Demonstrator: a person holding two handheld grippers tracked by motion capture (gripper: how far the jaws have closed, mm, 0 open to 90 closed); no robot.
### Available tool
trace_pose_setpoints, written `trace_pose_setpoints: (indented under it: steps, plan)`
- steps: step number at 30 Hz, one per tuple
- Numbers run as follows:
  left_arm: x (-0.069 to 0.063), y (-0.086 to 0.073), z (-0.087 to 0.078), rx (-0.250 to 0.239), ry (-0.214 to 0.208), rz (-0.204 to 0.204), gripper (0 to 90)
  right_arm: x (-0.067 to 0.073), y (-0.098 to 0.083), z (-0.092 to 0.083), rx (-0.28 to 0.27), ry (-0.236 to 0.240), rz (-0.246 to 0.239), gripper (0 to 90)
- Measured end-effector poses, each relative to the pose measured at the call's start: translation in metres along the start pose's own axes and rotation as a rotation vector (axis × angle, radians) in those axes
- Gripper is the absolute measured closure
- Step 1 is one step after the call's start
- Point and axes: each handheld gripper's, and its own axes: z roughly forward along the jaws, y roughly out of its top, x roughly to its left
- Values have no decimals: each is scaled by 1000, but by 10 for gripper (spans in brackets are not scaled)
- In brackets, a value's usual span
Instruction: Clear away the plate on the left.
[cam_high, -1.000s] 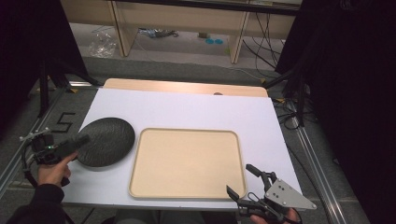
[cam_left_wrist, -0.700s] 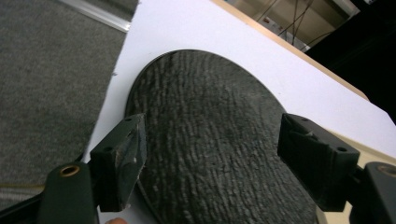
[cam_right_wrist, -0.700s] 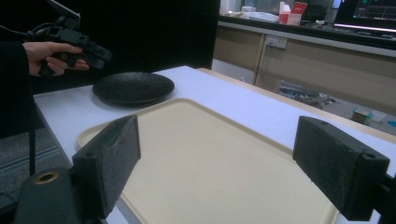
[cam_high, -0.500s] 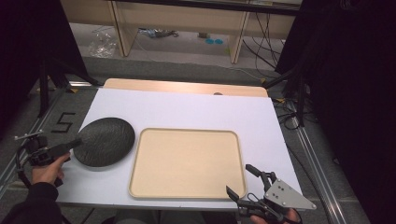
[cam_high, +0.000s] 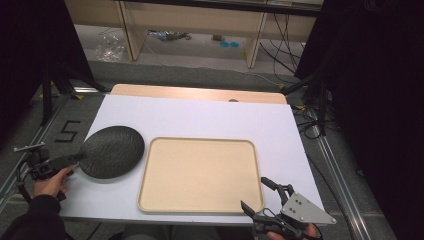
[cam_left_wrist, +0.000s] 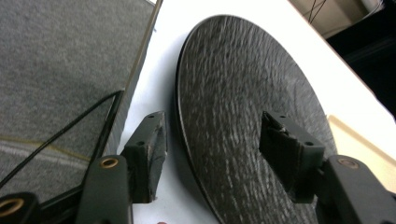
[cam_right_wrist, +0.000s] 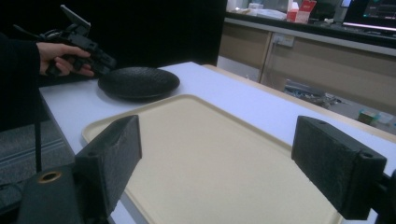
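At the near right corner of the bench (cam_high: 210, 117), the right gripper (cam_high: 260, 197) rests in the person's hand with its jaws spread wide and nothing between them; its own view looks past both black pads across the beige tray (cam_right_wrist: 215, 158), which the tips lie just short of. At the near left, the left gripper (cam_high: 75, 159) reaches in level from the bench's left edge, its jaws straddling the near-left rim of the black plate (cam_high: 112, 151). In the left gripper view one pad sits over the plate's textured top (cam_left_wrist: 243, 107) and the other outside the rim above the white surface, both with a visible gap, so the jaws are partly open and not yet pressing; they have just been closing with the rim between them. The plate lies flat on the white surface, just left of the tray and apart from it. Compared with a second ago, the left hand (cam_high: 52, 182) has come lower and drawn slightly toward the bench's left edge, while the plate, tray and right gripper sit as before.
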Motion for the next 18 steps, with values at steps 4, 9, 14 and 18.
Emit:
trace_pose_setpoints:
  steps: [4, 9, 14, 18]
  plan:
    - [1, -1, 3, 24, 14, -5, 450, 1, 1, 0, -2, 0, -9, 179]
    - [3, -2, 7, 56, -2, -18, 493, 3, 1, 1, 16, 15, -37, 182]
    - [2, -3, 9, 74, -7, -24, 528, 4, 1, 2, 19, 22, -41, 182]
    - [6, -4, 10, 87, -15, -45, 603, 4, 1, 2, 18, 20, -47, 182]
